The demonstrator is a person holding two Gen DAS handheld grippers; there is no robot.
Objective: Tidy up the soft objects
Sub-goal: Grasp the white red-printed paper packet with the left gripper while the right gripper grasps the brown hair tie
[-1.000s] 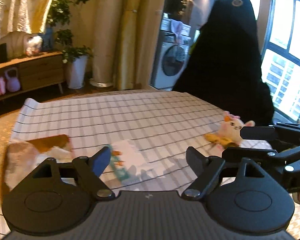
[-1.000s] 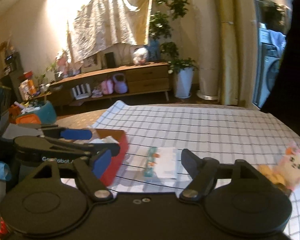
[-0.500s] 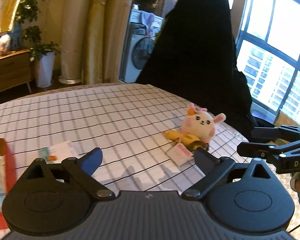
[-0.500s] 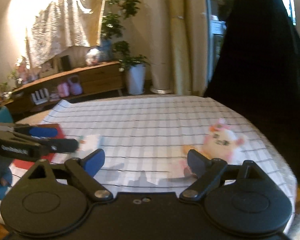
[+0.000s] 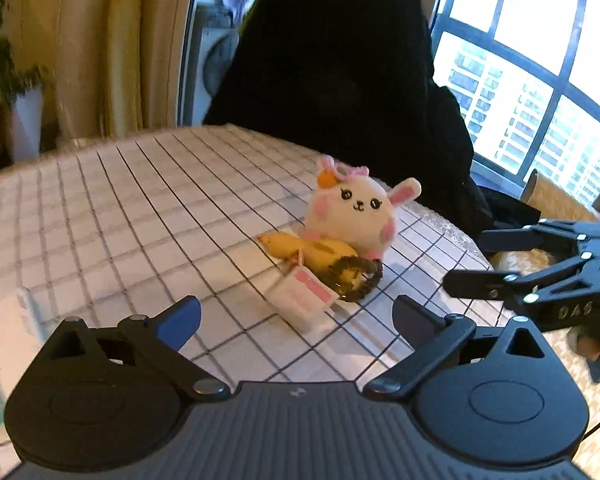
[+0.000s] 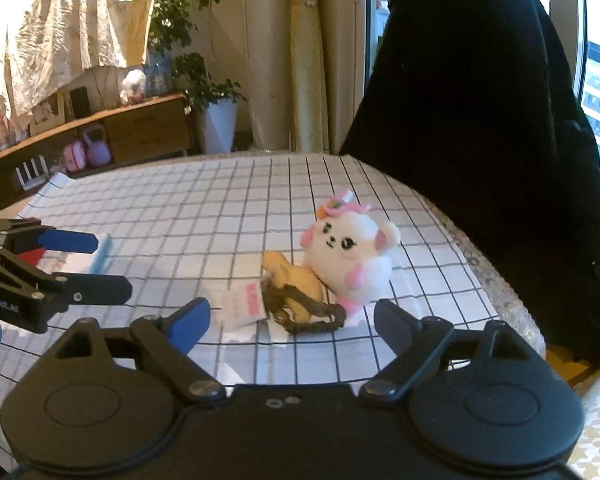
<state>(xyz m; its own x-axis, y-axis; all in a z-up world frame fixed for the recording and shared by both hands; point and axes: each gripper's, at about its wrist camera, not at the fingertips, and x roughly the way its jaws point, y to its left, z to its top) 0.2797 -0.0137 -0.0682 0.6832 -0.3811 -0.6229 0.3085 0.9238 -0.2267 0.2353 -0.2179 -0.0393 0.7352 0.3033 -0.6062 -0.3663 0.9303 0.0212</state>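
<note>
Checked-cloth surface [image 5: 132, 208] spreads ahead of both our grippers, carrying one white plush bunny [image 5: 354, 212] that lies straight ahead of them and near, one yellow plush piece [image 5: 312, 249] touching its base with a braided loop, and one paper tag [image 5: 303, 294] nearest us. Our left gripper [image 5: 296, 318] has just been opening and is spread wide with nothing between the fingers, and our right gripper [image 6: 292, 314], jaws last easing in a touch, is likewise released and empty. We judge both are angled down at the bunny cluster to frame it for pickup.
</note>
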